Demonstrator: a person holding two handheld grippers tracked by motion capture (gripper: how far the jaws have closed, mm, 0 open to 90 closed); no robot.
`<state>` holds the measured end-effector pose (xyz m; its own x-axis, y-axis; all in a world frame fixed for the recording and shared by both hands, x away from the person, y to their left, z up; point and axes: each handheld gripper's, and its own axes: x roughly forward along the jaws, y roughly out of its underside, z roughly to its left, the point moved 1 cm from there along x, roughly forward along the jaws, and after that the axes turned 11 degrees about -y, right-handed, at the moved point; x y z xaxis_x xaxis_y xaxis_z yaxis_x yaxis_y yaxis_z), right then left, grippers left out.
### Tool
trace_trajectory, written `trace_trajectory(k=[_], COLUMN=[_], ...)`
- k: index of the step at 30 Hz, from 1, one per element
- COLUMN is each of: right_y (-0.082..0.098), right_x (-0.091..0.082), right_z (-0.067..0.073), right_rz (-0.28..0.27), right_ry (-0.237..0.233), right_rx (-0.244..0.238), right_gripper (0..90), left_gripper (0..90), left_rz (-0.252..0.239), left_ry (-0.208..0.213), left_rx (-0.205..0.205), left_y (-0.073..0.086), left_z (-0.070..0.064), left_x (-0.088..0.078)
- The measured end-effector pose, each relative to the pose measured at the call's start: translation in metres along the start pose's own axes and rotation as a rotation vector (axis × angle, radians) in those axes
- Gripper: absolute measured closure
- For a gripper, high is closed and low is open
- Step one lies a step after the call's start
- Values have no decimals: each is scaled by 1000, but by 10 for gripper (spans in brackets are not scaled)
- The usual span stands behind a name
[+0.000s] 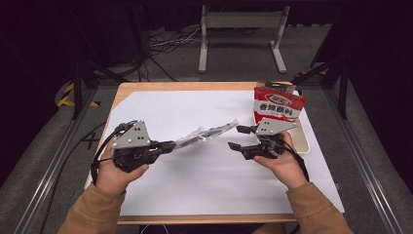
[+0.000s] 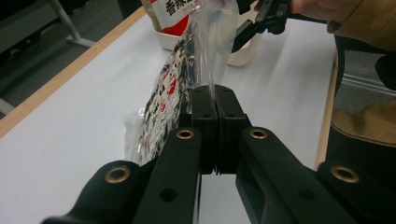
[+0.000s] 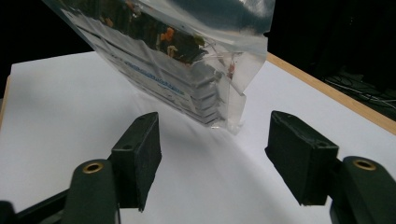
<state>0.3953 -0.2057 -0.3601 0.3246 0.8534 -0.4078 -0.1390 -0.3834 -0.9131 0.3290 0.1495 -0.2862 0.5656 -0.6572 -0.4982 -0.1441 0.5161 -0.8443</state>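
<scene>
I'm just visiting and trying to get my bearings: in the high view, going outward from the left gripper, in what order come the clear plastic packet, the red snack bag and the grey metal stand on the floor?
1. Clear plastic packet: pinched in the left gripper, stretching right above the table.
2. Red snack bag: upright in the cream tray, far right.
3. Grey metal stand: on the floor beyond the table.

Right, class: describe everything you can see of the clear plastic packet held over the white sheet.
The clear, crinkly plastic packet is long and flat, with black, white and red printing and a sealed transparent end. It hangs tilted in the air above the white paper sheet, its far end higher. The left claw is shut on one end. The right claw stands open before the free end, not touching it.
</scene>
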Motion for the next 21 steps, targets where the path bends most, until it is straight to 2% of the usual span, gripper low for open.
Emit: trace_trajectory(k=[5,10,12,16,19,21], right_y=[-4,-6,-7,-9,-12,-14], right_x=[7,14,17,25,32,36], right_z=[-1,-5,-7,-11,-15,-17], right_rz=[-6,-20,-29,-48,-43,-51], right_ry=[-16,-34,-46,-80,-89,-95], right_rx=[-20,-18,-14,-17,-22,-30], right_gripper=[316,302,301,294,290,287], left_gripper=[887,887,887,887,887,886], left_rz=[-21,-34,-49,-70,-85,-88], left_ry=[13,12,7,-12,-32,-29], left_rx=[-21,-42,-63,-81,-96,-95], left_y=[-1,1,3,5,7,7], left_z=[1,4,6,10,13,14], left_x=[-4,-6,-7,-8,-10,-10])
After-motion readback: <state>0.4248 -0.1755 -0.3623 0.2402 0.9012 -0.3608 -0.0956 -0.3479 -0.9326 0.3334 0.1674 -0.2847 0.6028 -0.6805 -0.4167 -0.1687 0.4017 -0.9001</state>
